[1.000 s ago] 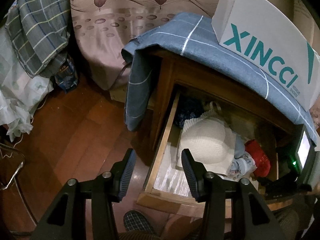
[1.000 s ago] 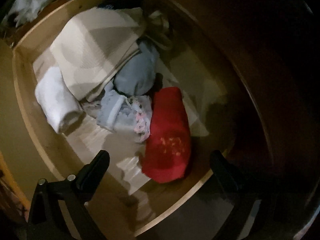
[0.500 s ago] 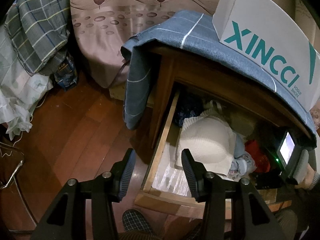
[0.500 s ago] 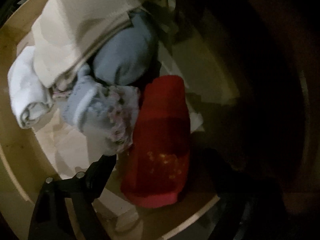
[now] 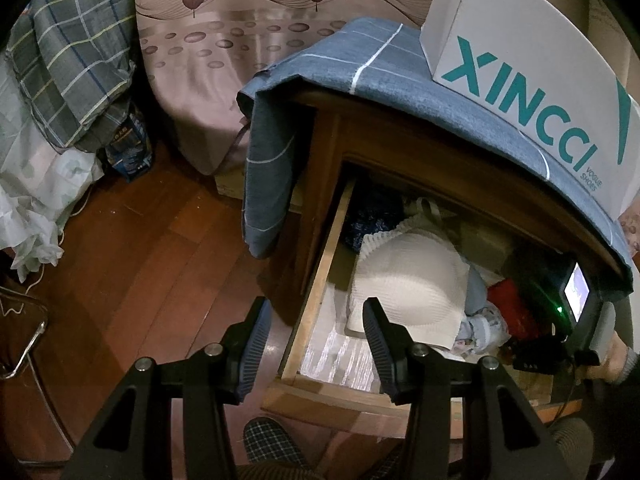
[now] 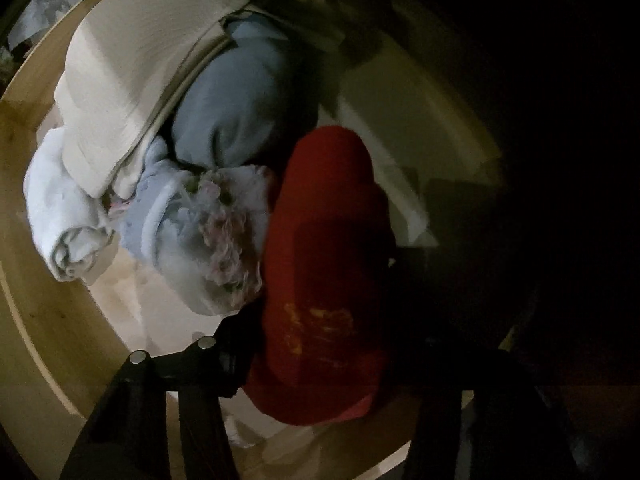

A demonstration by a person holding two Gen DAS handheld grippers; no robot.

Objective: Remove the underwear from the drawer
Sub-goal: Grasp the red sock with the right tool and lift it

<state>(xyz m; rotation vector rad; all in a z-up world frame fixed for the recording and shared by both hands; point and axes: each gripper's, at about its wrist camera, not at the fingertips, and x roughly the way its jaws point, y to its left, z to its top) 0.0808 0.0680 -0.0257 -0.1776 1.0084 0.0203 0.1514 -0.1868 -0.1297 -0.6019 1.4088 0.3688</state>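
Dark reddish wooden floorboards point(image 5: 132, 264) run up to a brown wooden nightstand point(image 5: 320, 184) draped with a blue-grey checked cloth point(image 5: 352, 64), and a white cardboard shoebox with teal lettering point(image 5: 532, 92) sits on top. Its pale wooden drawer point(image 5: 320, 292) stands pulled out, crowded with folded laundry: a cream ribbed bra point(image 5: 404, 288), a blue-grey rolled garment point(image 6: 240, 104), a floral pale-blue bundle point(image 6: 208, 240) and a white rolled cloth point(image 6: 60, 216). Down inside, the right gripper point(image 6: 320, 344) has just been closing its jaws, and they now pinch the near end of the red folded underwear point(image 6: 324, 240), which lies on the drawer's bottom beside the floral bundle. The left gripper point(image 5: 316, 348) hangs over the drawer's front corner, jaws apart and empty.
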